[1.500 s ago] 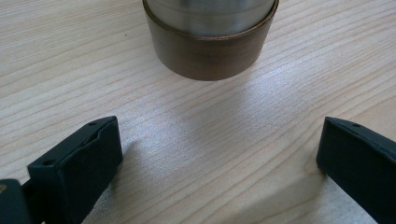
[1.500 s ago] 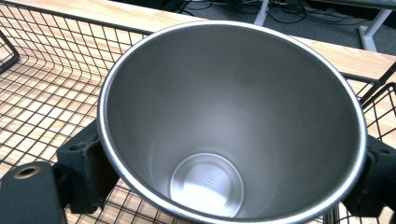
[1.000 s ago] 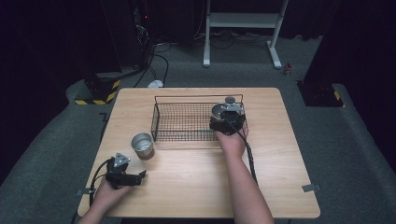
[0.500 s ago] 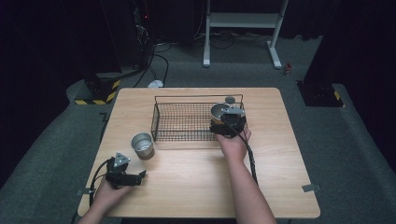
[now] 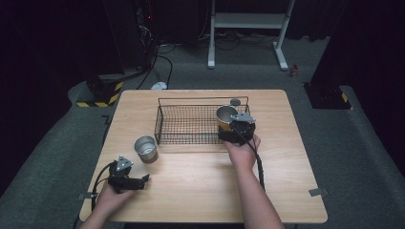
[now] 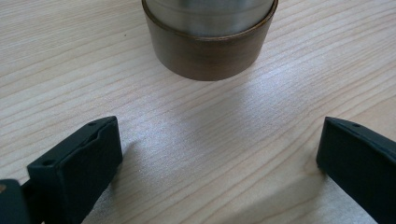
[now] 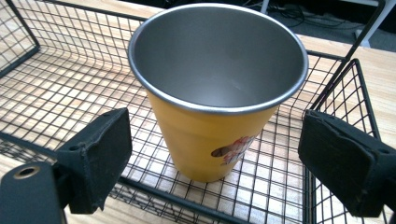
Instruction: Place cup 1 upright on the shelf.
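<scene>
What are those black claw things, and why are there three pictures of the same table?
A person sits at a wooden table and holds a squeezing tool, called a gripper, in each hand. One picture is taken from above. The other two come from little cameras riding on each gripper, looking out between its two black jaws.

The left gripper rests on the table, open, facing a silver cup with a brown bottom band. The right gripper is at the wire basket, its jaws open on either side of a yellow cup standing inside the basket. Neither cup is squeezed right now.
</scene>
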Demonstrator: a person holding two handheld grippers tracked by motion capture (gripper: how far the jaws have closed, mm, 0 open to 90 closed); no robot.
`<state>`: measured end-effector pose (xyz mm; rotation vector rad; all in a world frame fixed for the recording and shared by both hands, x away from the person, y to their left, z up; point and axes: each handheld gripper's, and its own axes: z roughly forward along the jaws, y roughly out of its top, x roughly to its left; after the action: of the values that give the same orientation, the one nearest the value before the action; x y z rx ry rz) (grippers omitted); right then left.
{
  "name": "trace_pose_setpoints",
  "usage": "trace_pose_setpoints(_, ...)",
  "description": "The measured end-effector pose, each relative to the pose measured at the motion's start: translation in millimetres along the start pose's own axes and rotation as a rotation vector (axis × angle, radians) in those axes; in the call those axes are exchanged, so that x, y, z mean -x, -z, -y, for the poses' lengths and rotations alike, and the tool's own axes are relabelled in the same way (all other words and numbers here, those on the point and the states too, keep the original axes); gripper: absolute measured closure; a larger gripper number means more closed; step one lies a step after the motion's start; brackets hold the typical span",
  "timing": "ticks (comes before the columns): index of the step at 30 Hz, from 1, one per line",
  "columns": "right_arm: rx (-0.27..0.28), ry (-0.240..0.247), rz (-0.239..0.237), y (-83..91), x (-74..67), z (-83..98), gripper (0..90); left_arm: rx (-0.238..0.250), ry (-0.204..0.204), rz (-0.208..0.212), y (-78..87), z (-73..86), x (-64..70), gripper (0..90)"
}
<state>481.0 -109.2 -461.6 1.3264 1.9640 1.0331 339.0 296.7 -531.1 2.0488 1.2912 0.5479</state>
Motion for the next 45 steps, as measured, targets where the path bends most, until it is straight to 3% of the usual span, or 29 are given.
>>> trace_pose_setpoints(23,0.068,0.027,-0.053,43.1,-12.1,18.5,10.7,0.0,0.003,0.002,-0.2,-0.1,0.5,0.5)
trace_pose_setpoints(35,0.044,0.041,-0.062,59.8,-14.3,43.7,10.7,0.0,0.003,0.002,-0.2,-0.1,0.5,0.6)
trace_pose_setpoints(45,-0.001,0.057,-0.062,76.5,-10.4,75.2,10.8,0.0,0.003,0.002,-0.2,-0.1,0.5,0.6)
